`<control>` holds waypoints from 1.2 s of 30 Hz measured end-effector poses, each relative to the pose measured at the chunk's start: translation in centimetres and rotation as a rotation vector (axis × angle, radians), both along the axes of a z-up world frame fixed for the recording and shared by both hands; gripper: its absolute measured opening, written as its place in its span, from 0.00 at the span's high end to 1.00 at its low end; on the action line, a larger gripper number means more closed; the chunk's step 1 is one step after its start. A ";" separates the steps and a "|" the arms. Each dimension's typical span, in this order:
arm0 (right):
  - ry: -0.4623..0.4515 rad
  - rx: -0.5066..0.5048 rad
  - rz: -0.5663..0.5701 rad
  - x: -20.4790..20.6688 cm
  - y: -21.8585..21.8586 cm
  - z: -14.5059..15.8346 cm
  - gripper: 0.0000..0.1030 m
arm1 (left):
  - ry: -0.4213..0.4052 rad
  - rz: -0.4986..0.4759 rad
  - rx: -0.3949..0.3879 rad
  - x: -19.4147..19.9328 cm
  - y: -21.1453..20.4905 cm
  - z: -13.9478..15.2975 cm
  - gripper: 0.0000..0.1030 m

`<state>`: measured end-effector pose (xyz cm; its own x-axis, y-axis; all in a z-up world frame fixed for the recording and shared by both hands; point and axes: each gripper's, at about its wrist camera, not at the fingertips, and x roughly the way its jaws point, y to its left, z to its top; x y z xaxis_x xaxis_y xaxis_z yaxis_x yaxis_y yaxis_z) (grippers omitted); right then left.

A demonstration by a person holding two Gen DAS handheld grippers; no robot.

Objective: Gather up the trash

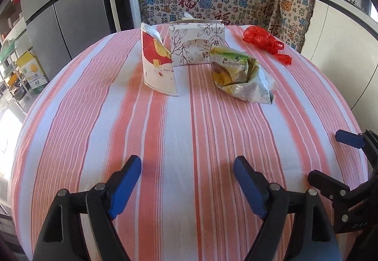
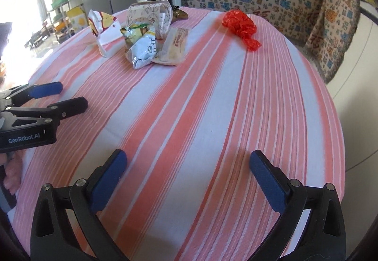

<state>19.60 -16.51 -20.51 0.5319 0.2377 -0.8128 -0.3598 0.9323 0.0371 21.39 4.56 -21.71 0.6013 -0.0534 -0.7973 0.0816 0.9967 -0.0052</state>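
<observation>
**Both grippers poised, trash untouched at the far side**

Nearest the lens, the left gripper (image 1: pixel 187 166) hangs over bare striped cloth with its blue-padded fingers (image 1: pixel 125 187) spread wide and nothing between them. The right gripper (image 2: pixel 189 161) sits just beside it, its fingers wider apart and likewise empty. That spread looks like readiness for bulky, crumpled pieces rather than anything thin.

All the trash lies well apart from both grippers, bunched toward the far edge of the table (image 1: pixel 189 133), whose pink-and-white striped cloth lies flat with fine ribbing.

From left to right across the left wrist view:
- a white carton (image 1: pixel 158 64) printed in red and yellow stands with its torn top flared open, stiff card;
- a tissue box (image 1: pixel 197 43) with a leaf line-drawing stands touching it behind, probably not trash;
- a crumpled foil snack bag (image 1: pixel 238 74), yellow-green outside and silvery at the creases, slumps against the box;
- a red plastic bag (image 1: pixel 264 41), thin, glossy and knotted, lies alone to the right.

The right wrist view also shows a flat tan wrapper (image 2: pixel 174 45) tucked beside the snack bag.

Light, springy pieces such as these could slip unless pinched at a fold.
</observation>
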 end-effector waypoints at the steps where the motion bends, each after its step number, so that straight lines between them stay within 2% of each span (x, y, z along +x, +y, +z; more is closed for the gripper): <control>1: 0.006 0.008 -0.011 0.3 -0.2 0.1 0.01 | 0.000 -0.001 0.000 0.3 0.1 0.0 0.18; 2: 0.009 0.022 -0.022 0.6 -0.4 0.3 0.03 | 0.002 -0.002 -0.001 0.6 0.2 0.0 0.17; 4: 0.015 0.064 -0.025 1.8 -0.8 0.8 0.15 | 0.003 -0.001 0.000 0.9 0.4 -0.1 0.16; 9: 0.001 0.148 -0.042 6.2 -1.3 2.4 0.32 | 0.003 0.002 0.004 0.9 0.2 -0.1 0.14; 12: 0.030 0.227 -0.033 8.9 -1.0 2.9 0.46 | 0.002 0.002 0.006 0.9 0.1 -0.1 0.14; 16: 0.084 0.287 0.024 11.2 0.9 2.6 0.54 | 0.003 0.002 0.004 0.9 0.2 -0.1 0.14; 20: 0.129 0.278 0.067 11.9 3.0 1.6 0.54 | 0.003 0.003 0.004 0.9 0.2 -0.1 0.14; 24: 0.096 0.210 0.057 10.9 3.3 1.6 0.71 | 0.003 0.004 0.004 0.9 0.2 -0.1 0.14; 29: 0.053 0.126 -0.006 7.5 0.1 2.4 0.71 | 0.000 0.006 0.002 0.8 0.0 0.0 0.15; 30: 0.047 0.109 -0.008 6.4 -0.5 2.3 0.71 | -0.002 0.002 -0.010 0.6 -0.1 0.1 0.15; 32: 0.034 0.086 -0.010 4.6 -1.3 1.9 0.71 | -0.015 -0.049 -0.081 0.5 -0.9 0.4 0.15; 33: 0.026 0.078 -0.014 3.8 -1.6 1.7 0.66 | -0.022 -0.073 -0.114 0.7 -1.5 0.6 0.15; 36: 0.002 0.085 -0.028 2.6 -2.2 1.0 0.55 | -0.024 -0.093 -0.129 2.3 -3.9 1.0 0.15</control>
